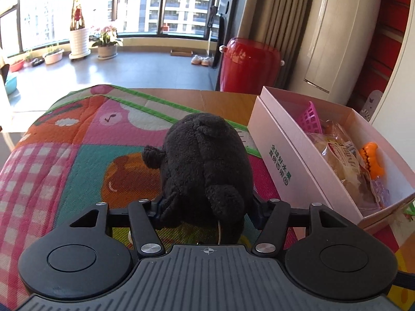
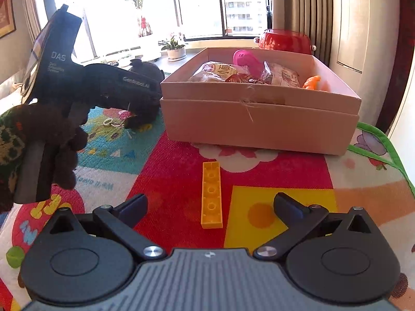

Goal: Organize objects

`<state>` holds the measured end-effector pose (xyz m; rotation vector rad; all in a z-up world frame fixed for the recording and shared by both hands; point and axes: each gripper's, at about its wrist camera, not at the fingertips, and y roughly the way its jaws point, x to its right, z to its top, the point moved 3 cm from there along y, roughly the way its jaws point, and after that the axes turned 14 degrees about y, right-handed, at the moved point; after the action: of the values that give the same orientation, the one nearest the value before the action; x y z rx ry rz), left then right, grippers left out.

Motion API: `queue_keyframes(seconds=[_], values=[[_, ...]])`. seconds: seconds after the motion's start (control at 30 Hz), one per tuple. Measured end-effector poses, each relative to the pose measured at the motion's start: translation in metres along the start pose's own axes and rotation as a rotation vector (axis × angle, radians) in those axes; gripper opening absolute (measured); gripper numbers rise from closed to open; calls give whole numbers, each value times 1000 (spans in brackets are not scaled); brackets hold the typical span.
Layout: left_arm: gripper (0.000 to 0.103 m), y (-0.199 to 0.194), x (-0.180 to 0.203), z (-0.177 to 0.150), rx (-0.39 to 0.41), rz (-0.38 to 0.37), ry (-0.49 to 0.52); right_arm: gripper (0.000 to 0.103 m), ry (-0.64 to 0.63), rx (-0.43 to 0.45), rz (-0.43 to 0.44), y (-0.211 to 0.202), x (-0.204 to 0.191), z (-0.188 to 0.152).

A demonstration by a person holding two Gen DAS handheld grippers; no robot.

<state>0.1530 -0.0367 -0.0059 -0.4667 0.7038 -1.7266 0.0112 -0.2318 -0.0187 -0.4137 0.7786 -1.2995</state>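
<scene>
My left gripper point(image 1: 207, 207) is shut on a black plush toy point(image 1: 205, 160), which rests on the colourful play mat point(image 1: 77, 155) just left of the pink cardboard box point(image 1: 280, 163). The right wrist view shows the plush point(image 2: 146, 71) behind the left gripper point(image 2: 141, 106). My right gripper point(image 2: 210, 207) is open and empty, its fingers either side of the near end of a long yellow building brick point(image 2: 211, 194) lying on the mat point(image 2: 168, 176) in front of the box point(image 2: 259, 121). The box holds snack packets point(image 2: 220, 73), a pink scoop point(image 2: 246, 61) and an orange toy point(image 2: 312, 81).
A red drum stool point(image 1: 249, 64) stands behind the table near grey curtains. A white cabinet point(image 1: 345, 39) is at the right. Potted plants point(image 1: 106, 44) stand by the window. A gloved hand point(image 2: 46, 140) holds the left gripper's handle.
</scene>
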Motion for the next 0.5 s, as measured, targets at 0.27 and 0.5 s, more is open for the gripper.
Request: queue_keyframes(seconds=[0.27,0.5], values=[[63,-55,-6,-37,-12,-62,14,103,67,6,67,-8,13,3],[63,-111,-18,-80,33,-81,-17,103,-6,46,-183,-9,32,11]])
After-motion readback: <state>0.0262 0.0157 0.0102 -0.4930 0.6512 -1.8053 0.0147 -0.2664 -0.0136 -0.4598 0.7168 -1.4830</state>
